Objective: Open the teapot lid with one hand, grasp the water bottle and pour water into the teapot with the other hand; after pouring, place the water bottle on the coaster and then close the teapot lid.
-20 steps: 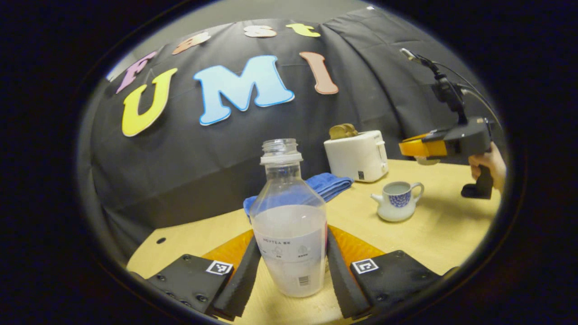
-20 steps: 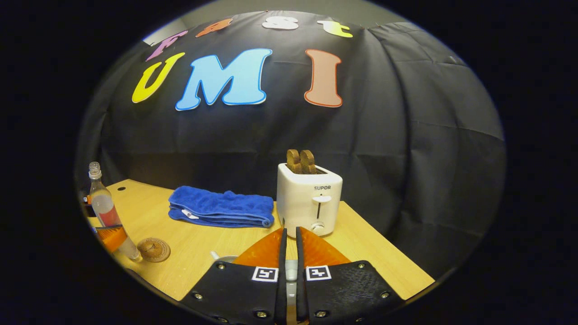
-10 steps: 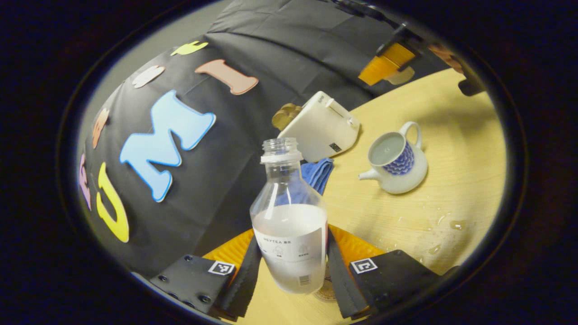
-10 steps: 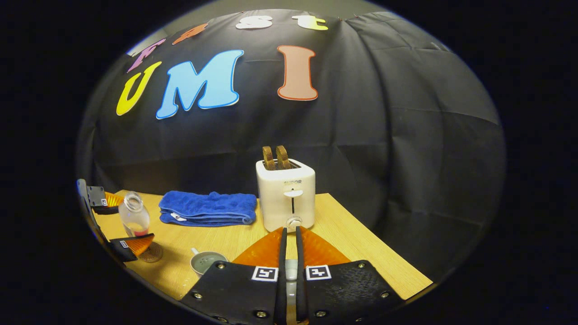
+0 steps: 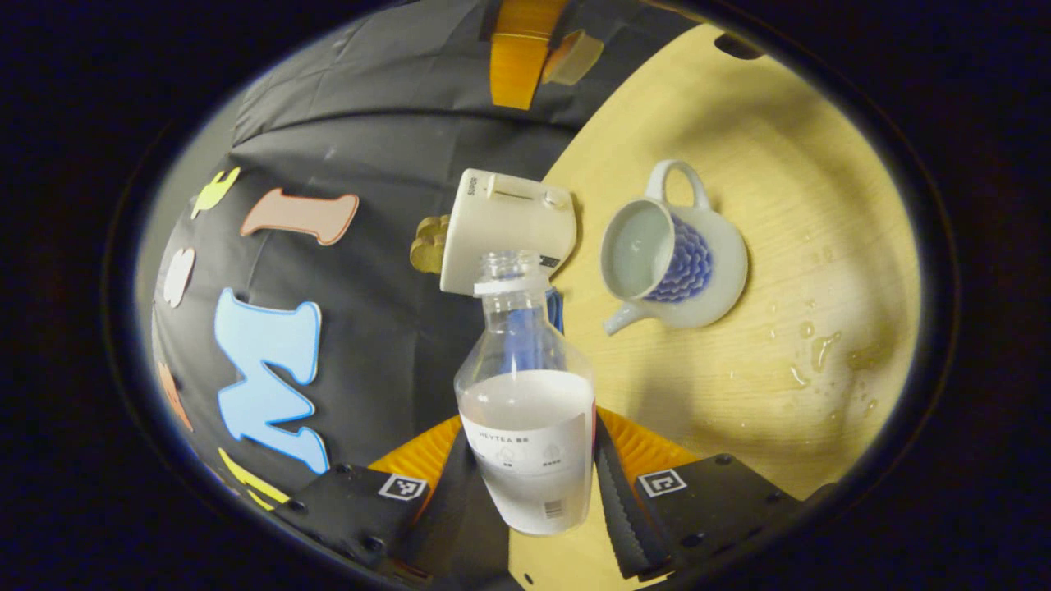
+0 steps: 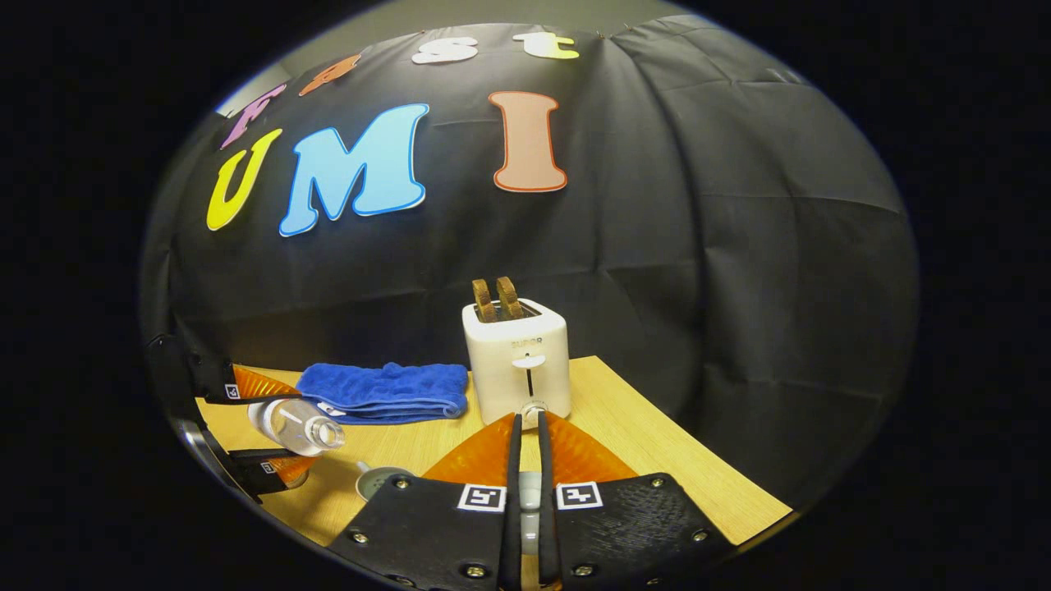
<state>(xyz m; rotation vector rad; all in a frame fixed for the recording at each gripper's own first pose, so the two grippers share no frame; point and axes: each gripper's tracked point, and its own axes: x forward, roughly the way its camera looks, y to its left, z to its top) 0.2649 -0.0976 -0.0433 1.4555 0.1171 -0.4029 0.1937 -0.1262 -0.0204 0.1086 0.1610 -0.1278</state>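
Observation:
My left gripper (image 5: 530,443) is shut on the lower half of a clear, uncapped water bottle (image 5: 525,410) that is about half full. In the right gripper view the bottle (image 6: 296,423) lies tipped almost on its side in the air, its mouth pointing at the teapot (image 6: 379,479). The white teapot with a blue pattern (image 5: 677,267) stands open on the wooden table (image 5: 780,164), with water inside it. My right gripper (image 6: 525,420) is shut on the teapot lid (image 5: 575,56), held up above the table.
A white toaster (image 6: 517,361) with two slices in it stands at the back, and a folded blue towel (image 6: 386,390) lies to its left. Spilled drops of water (image 5: 813,353) lie on the table beside the teapot.
The left gripper has lifted the bottle off the table and tipped it from upright to nearly level, moving it toward the teapot. The right gripper has stayed almost still with the lid.

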